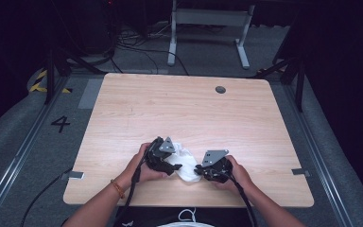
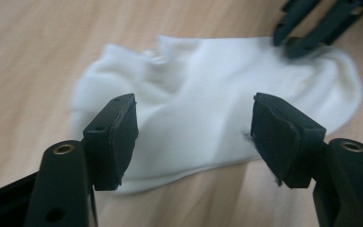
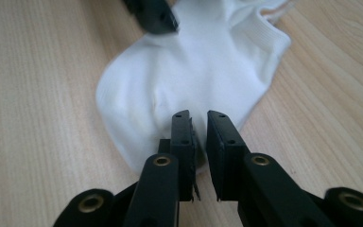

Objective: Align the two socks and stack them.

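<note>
The left gripper (image 1: 174,166) hangs low over the left part of a crumpled white cotton sock (image 1: 183,163), its black padded fingers (image 2: 116,137) spread wide with the fabric showing between them and neither pad clearly touching it. The sock lies on the pale wooden tabletop (image 1: 184,109) close to the near edge, between the two hands. At the sock's right end, the right gripper (image 1: 199,169) has its fingers (image 3: 184,142) drawn nearly together with a narrow gap; the sock's edge sits at that gap, but whether the cloth is pinched cannot be told. Beyond the sock the tabletop runs bare to the far edge, past a small round grey grommet (image 1: 220,89).
</note>
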A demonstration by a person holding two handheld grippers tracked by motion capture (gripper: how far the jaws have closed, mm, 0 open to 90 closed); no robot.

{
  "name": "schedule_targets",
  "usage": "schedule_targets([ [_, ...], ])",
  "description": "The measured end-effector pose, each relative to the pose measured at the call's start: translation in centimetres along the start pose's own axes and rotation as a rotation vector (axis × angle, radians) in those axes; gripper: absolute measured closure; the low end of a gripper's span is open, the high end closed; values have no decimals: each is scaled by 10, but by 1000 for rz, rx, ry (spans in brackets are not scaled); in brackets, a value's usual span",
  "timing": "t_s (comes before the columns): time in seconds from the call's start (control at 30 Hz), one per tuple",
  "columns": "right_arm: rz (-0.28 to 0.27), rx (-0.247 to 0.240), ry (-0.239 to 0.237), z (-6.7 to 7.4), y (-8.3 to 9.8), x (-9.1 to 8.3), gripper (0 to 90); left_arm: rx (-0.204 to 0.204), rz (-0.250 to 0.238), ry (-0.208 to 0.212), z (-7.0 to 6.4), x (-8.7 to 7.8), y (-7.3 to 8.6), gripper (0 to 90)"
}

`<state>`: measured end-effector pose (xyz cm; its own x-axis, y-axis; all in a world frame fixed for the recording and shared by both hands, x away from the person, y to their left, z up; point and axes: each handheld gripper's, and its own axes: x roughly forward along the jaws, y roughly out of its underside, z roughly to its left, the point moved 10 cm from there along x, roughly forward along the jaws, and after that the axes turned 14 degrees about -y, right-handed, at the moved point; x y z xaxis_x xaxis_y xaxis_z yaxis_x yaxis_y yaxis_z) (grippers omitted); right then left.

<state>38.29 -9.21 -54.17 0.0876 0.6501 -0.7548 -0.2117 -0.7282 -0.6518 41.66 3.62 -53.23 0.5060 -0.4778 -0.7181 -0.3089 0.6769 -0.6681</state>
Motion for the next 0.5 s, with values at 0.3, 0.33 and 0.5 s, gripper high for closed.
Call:
schedule_targets([
  [0.3, -94, -85, -55, 23, -15, -18, 686, -32, 19, -43, 25, 11, 10, 329],
  [0.33, -101, -99, -81, 27, -15, -18, 685, -41, 29, -47, 25, 13, 12, 329],
  [0.5, -83, -148, -131, 38, -15, -6, 655, -74, 35, -16, 27, 15, 16, 320],
])
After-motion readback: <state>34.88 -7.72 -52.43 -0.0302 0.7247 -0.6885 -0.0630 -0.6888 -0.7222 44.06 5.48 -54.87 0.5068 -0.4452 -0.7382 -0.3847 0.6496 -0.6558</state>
